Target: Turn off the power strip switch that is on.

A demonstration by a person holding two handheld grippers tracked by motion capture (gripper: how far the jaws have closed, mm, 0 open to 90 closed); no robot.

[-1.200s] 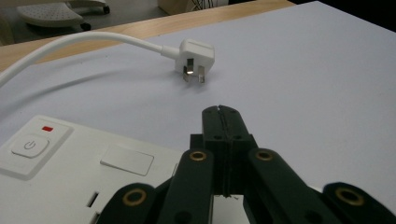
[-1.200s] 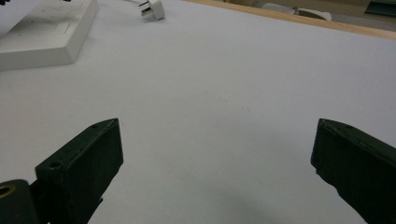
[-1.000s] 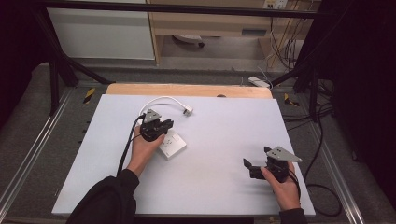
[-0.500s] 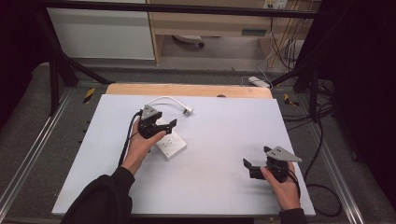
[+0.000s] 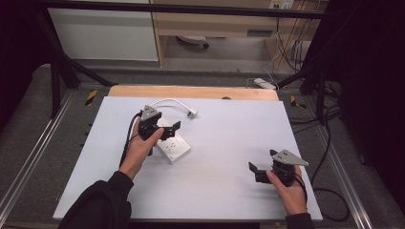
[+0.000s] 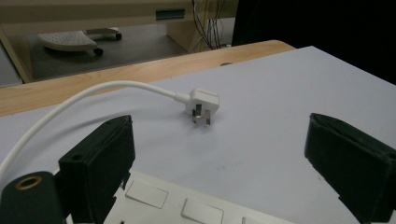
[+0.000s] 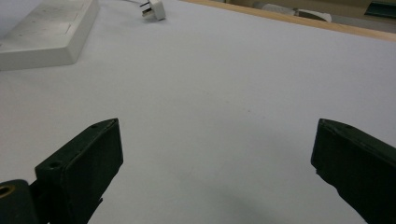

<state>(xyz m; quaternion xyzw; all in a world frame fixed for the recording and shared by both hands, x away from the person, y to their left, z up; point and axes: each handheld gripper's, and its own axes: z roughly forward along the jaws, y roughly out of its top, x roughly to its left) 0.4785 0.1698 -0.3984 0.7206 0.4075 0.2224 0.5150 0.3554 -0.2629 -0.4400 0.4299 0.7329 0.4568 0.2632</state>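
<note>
A white power strip (image 5: 173, 147) lies flat on the white table, left of centre. Its white cable (image 5: 165, 101) curls behind it and ends in a loose three-pin plug (image 5: 192, 113) lying on the table. My left gripper (image 5: 170, 131) hovers over the strip's far end; its jaws have just been opening and now stand wide, with nothing between them. In the left gripper view the plug (image 6: 203, 102) lies ahead and the strip's sockets (image 6: 187, 210) show below the left gripper (image 6: 219, 140). My right gripper (image 5: 254, 172) rests open at the front right, apart from everything; its own view shows the right gripper (image 7: 217, 135) over bare table.
The white table top (image 5: 229, 138) has a wooden strip (image 5: 191, 91) along its far edge. Metal rails run down both sides. Cables and a white block (image 5: 264, 83) lie on the floor beyond. In the right gripper view the strip (image 7: 46, 32) and plug (image 7: 154, 9) sit far off.
The left gripper's jaws went from nearly shut over the power strip to wide open, and the hand lifted slightly. The right hand and gripper kept still.
</note>
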